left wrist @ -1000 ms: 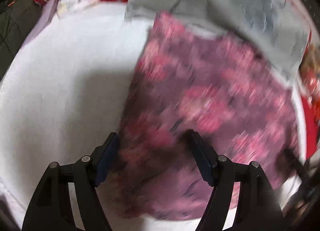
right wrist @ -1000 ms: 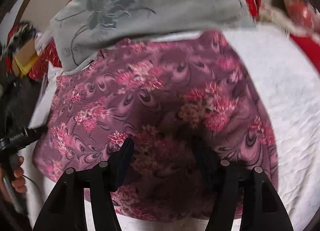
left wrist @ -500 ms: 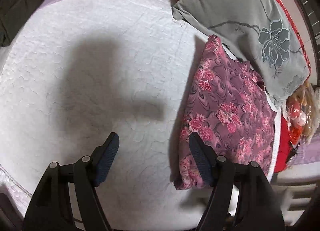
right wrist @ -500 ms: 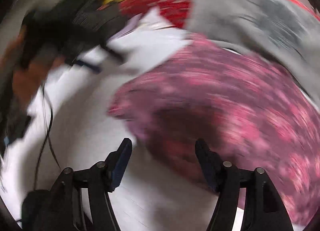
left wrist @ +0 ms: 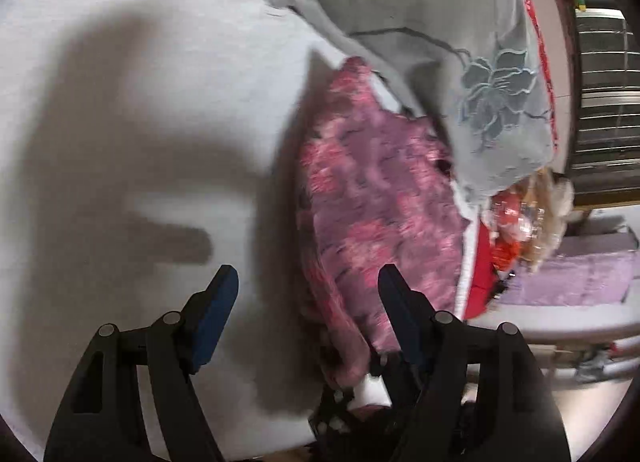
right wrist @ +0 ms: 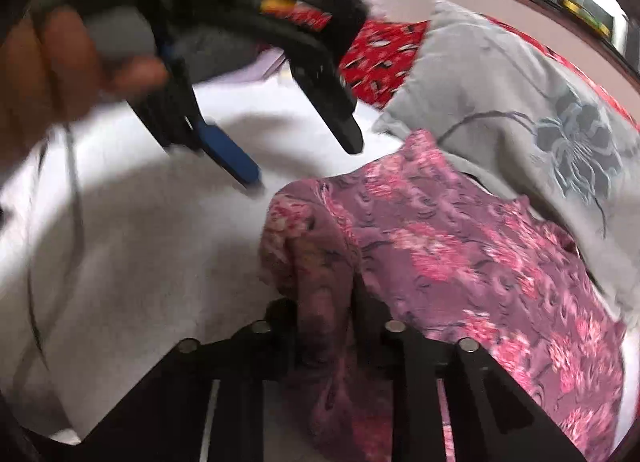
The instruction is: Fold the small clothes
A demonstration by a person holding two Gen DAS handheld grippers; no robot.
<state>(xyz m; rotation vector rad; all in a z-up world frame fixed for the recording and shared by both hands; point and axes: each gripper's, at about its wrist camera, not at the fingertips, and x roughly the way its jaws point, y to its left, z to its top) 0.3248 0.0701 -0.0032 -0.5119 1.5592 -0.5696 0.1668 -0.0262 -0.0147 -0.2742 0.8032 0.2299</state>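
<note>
A purple garment with pink flowers [left wrist: 372, 198] lies flat on the white bed cover [left wrist: 120, 142], its far end tucked under a grey pillow. My left gripper [left wrist: 308, 286] hovers open over the garment's left edge; its right finger is above the cloth, its left finger above bare sheet, and nothing is gripped. In the right wrist view the garment [right wrist: 460, 254] fills the right half. My right gripper [right wrist: 324, 306] is closing, with a bunched fold of the garment's near left corner pinched between its jaws. The left gripper [right wrist: 300, 160], held by a hand [right wrist: 52, 70], hangs above the sheet beyond that corner.
A grey pillow with a stitched flower [left wrist: 440, 42] [right wrist: 520, 102] lies against the garment's far side. Red patterned cloth [right wrist: 380, 50] sits behind it. A thin cable [right wrist: 76, 198] trails over the sheet at left. The bed's edge and a purple mat [left wrist: 580, 278] lie to the right.
My right gripper swung from over the middle of the garment to its left corner and closed on a fold there. My left gripper slid off the garment toward the bare sheet and stayed open.
</note>
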